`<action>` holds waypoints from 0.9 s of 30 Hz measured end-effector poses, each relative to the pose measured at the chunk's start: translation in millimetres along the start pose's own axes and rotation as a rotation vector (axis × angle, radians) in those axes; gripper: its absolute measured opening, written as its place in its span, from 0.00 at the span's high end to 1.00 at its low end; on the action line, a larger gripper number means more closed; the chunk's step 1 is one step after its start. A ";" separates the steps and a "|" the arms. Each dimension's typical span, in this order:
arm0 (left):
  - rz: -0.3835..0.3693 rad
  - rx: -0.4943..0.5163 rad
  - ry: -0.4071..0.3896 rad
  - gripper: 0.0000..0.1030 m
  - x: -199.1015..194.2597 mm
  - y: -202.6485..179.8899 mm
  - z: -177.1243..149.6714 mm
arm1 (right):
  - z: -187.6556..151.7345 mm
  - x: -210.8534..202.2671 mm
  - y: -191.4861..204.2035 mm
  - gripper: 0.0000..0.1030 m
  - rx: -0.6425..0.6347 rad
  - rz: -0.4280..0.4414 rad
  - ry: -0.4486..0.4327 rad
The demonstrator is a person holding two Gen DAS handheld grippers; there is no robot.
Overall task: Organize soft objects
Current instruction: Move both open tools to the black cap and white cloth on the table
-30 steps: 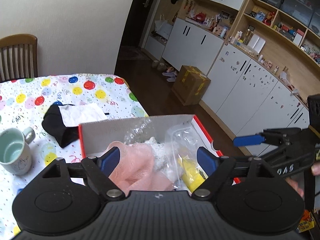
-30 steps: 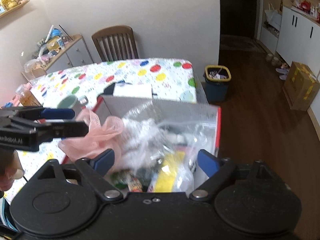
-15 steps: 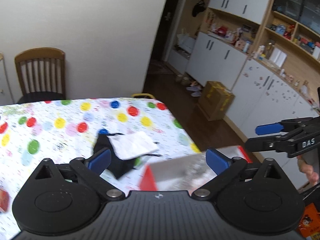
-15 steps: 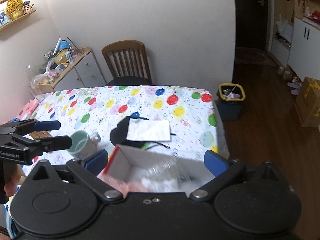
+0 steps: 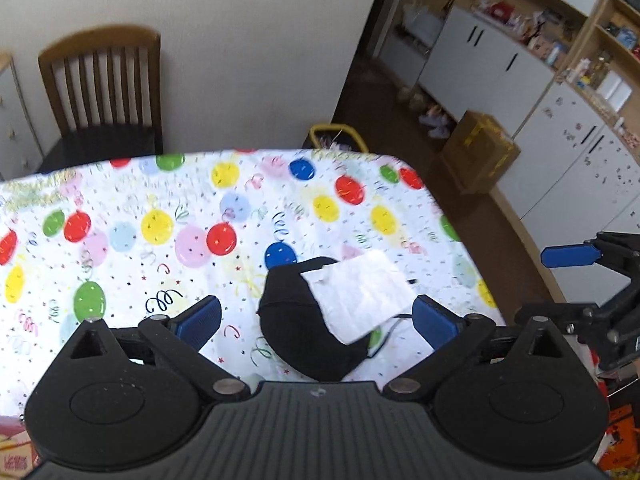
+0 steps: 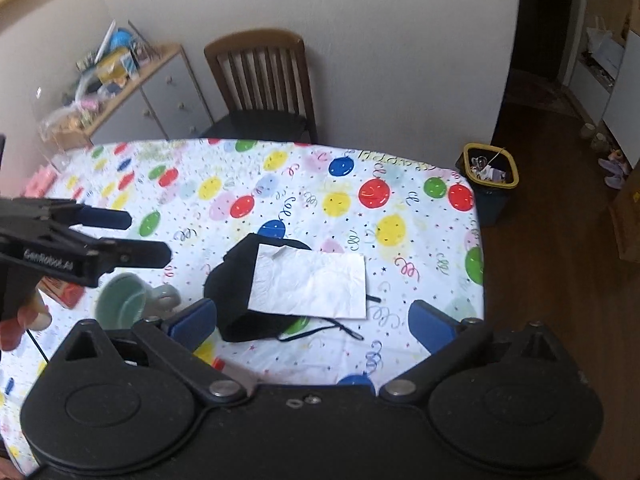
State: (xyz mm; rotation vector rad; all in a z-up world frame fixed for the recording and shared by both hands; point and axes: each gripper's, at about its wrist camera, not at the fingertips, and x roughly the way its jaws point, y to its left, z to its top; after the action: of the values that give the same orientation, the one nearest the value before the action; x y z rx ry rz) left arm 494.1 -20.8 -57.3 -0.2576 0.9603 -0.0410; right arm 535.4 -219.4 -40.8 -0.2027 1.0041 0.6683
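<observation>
A black face mask (image 5: 304, 332) lies on the balloon-print tablecloth (image 5: 160, 216) with a white tissue (image 5: 360, 294) on top of it. Both show in the right wrist view too, the mask (image 6: 230, 280) and the tissue (image 6: 312, 284). My left gripper (image 5: 316, 320) is open and empty, held above the mask. My right gripper (image 6: 312, 324) is open and empty, also above and just short of the mask. Each gripper shows at the edge of the other's view, the right one (image 5: 580, 258) and the left one (image 6: 128, 236).
A green mug (image 6: 124, 302) stands left of the mask, with a red packet (image 6: 64, 292) beyond it. A wooden chair (image 6: 260, 80) stands at the table's far side. A yellow-rimmed bin (image 6: 490, 172) and a cardboard box (image 5: 480, 152) sit on the floor to the right.
Both grippers have risen and pulled back from the red-edged box of soft items, which has dropped out of view. The mask and tissue now lie between the fingers in both views.
</observation>
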 end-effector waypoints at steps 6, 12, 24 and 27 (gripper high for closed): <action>0.050 -0.030 0.067 0.01 46.0 18.6 13.0 | 14.2 46.4 4.5 0.01 -0.079 -0.047 0.084; 0.058 -0.031 0.137 0.02 80.9 24.5 21.3 | 19.9 88.6 2.9 0.02 -0.100 -0.021 0.158; 0.055 -0.017 0.249 0.42 127.8 27.3 23.7 | 23.3 147.0 5.0 0.08 -0.197 -0.019 0.267; 0.028 -0.021 0.267 0.47 132.9 26.4 22.6 | 22.5 156.7 5.8 0.09 -0.201 -0.009 0.288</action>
State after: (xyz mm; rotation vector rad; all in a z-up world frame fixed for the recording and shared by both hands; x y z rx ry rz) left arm 586.9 -10.4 -158.1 -0.2616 1.2304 -0.0403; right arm 604.1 -138.2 -158.2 -0.4896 1.2095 0.7451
